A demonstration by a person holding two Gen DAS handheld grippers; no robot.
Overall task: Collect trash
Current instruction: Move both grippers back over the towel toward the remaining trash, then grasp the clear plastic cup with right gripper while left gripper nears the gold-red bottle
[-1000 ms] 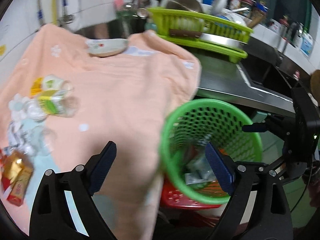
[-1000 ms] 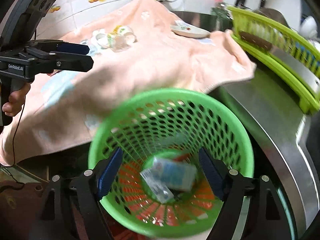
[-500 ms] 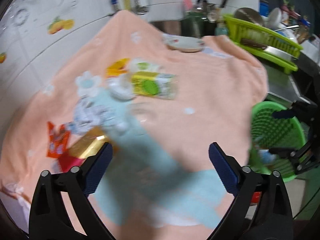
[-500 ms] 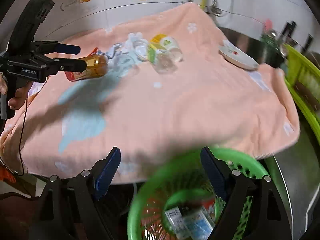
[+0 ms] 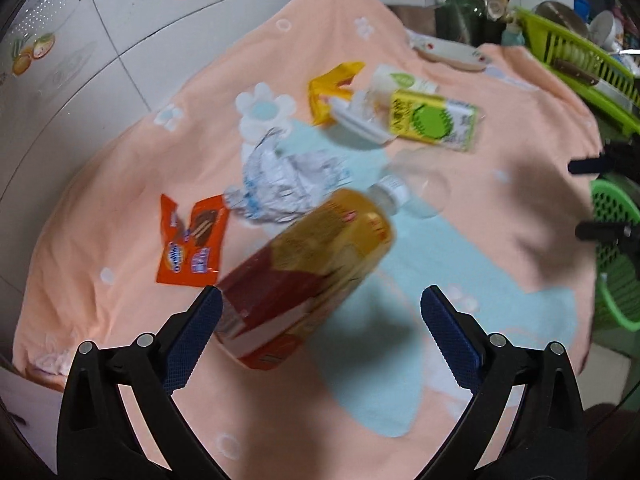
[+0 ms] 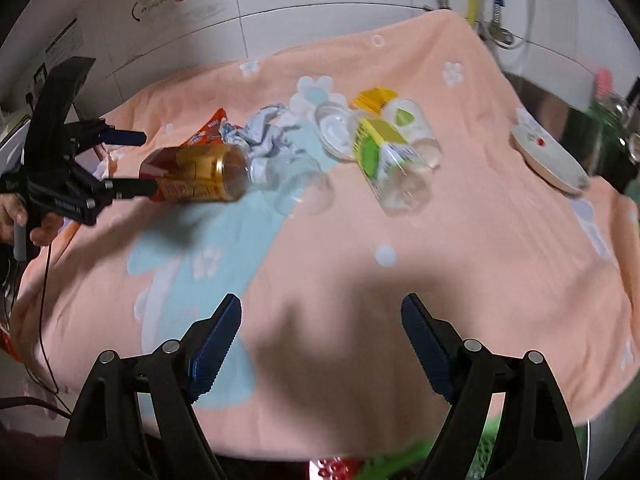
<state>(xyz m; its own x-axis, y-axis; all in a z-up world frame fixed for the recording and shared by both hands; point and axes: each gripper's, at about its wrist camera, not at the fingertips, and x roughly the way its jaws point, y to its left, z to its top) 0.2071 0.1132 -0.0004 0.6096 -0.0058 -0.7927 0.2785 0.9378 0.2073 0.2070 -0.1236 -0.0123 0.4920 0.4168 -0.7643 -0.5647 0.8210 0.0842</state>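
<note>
- The left gripper (image 5: 320, 316) was spread wide, its jaws on either side of a gold-and-red bottle (image 5: 308, 276) lying on its side on the peach towel (image 5: 520, 128) over the bench; neither pad clearly pressed it.
- The right gripper (image 6: 320, 340) was also wide open and empty, above bare towel near the bench's front edge.
- The green basket (image 5: 616, 248) stood off the bench's right edge, well apart from the bottle; its contents could not be seen.
- Much seemingly remained to collect: an orange snack wrapper (image 5: 192, 240), crumpled plastic film (image 5: 280, 184), a yellow-green labelled clear bottle (image 5: 432, 124), a yellow packet (image 5: 332, 88) and clear cups beside them.
- A small dish (image 6: 548, 156) sat at the towel's far side; whether it counted as trash was unclear.
- Judged so, the task was far from finished, the bottle likely next.
</note>
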